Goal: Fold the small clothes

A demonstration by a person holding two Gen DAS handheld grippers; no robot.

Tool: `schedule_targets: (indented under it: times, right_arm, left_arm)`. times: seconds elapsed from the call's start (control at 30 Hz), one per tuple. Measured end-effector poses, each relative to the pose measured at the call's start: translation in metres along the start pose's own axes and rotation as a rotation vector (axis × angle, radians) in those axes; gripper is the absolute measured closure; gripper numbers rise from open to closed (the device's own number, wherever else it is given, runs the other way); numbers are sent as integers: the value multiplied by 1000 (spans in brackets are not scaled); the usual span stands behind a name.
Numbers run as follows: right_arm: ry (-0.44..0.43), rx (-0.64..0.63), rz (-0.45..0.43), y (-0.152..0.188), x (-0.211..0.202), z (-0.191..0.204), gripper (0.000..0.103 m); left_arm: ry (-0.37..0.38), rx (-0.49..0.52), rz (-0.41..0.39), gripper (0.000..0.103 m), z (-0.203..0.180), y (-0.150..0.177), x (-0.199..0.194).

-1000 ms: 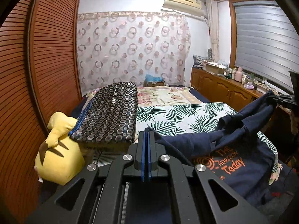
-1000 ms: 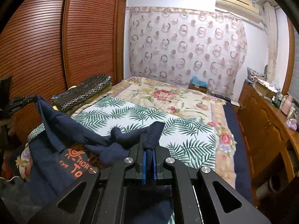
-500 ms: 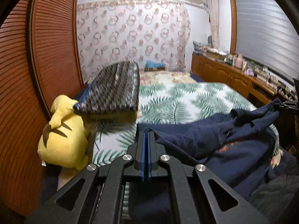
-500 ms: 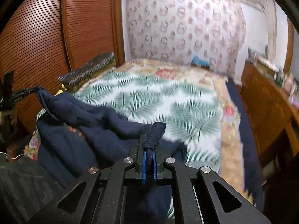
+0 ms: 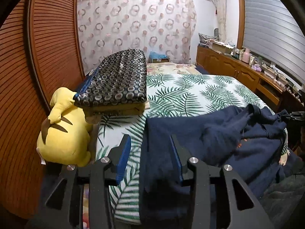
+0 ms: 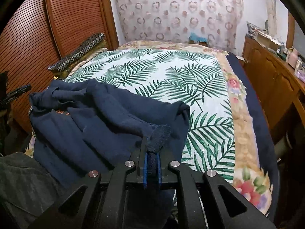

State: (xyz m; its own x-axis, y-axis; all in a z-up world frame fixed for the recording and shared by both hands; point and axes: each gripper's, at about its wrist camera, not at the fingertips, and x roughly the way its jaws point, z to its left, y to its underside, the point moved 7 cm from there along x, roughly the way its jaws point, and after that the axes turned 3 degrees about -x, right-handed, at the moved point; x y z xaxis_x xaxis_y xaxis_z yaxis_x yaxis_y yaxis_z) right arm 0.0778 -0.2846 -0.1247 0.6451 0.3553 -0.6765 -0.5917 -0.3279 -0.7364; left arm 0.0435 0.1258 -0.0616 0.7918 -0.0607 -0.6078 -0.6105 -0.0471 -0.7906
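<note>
A navy garment lies crumpled across the near edge of the bed, a bit of orange print showing in its folds. My left gripper hangs just above the garment's left corner. Its jaws are opening, and the cloth lies loose between them beside the right pad with no pinch. In the right wrist view the garment sags toward the palm-leaf sheet. My right gripper is shut on a bunched corner of it, which sticks up between the blue pads.
A yellow plush toy and a folded ring-patterned blanket sit at the bed's left edge against a slatted wooden wardrobe. Wooden cabinets with clutter run along the right. Dark grey cloth lies at the near side.
Both grippers have sunk and the garment has settled onto the bed. The left jaws, clamped on the cloth before, now stand apart. The right grip is unchanged.
</note>
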Motion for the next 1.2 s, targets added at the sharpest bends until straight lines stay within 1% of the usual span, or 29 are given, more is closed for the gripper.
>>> schedule_targets:
  times: [0.03, 0.07, 0.13, 0.2, 0.23, 0.37, 0.43, 0.53, 0.63, 0.73, 0.9, 0.97, 1.03, 1.1, 1.13, 1.2]
  right_arm:
    - [2, -8, -5, -3, -3, 1, 95]
    - [5, -14, -14, -4, -6, 2, 95]
    - [13, -20, -34, -12, -13, 2, 94]
    - [29, -34, -52, -18, -21, 0, 91]
    - [40, -44, -60, -23, -24, -1, 87]
    - [60, -59, -87, -32, -32, -4, 85]
    - [65, -53, -96, -36, -31, -9, 84]
    - [80, -37, -88, -36, -17, -18, 76]
    - [101, -20, -87, -36, 1, -28, 76]
    - [87, 11, -77, -36, 19, -33, 73]
    - [78, 16, -30, -36, 47, -34, 62]
    - [65, 18, -5, -33, 54, -32, 57]
    - [60, 16, 23, -30, 61, -30, 57]
    - [93, 6, 60, -25, 69, -33, 57]
    - [91, 8, 70, -23, 71, -35, 57]
    - [92, 19, 83, -22, 75, -36, 54]
  left_arm:
    - [5, 5, 2, 60, 0, -4, 3]
    - [6, 8, 5, 57, 0, -6, 5]
    - [6, 19, 12, 48, -1, -14, 14]
    - [13, 32, 18, 36, -3, -22, 24]
    - [13, 33, 20, 35, -4, -25, 28]
    - [2, 26, 31, 34, -4, -35, 51]
    - [-2, 22, 49, 34, -3, -36, 62]
    - [0, 17, 84, 34, -1, -35, 79]
    - [-15, 21, 124, 34, 2, -30, 94]
    - [-24, 39, 164, 34, 3, -23, 106]
    - [-7, 53, 220, 34, 1, -10, 115]
    - [21, 54, 242, 34, -2, -6, 118]
    - [24, 68, 251, 34, -3, -6, 120]
    - [27, 82, 263, 34, -5, -4, 122]
    - [33, 85, 269, 35, -6, -4, 123]
    - [52, 87, 283, 39, -7, -2, 126]
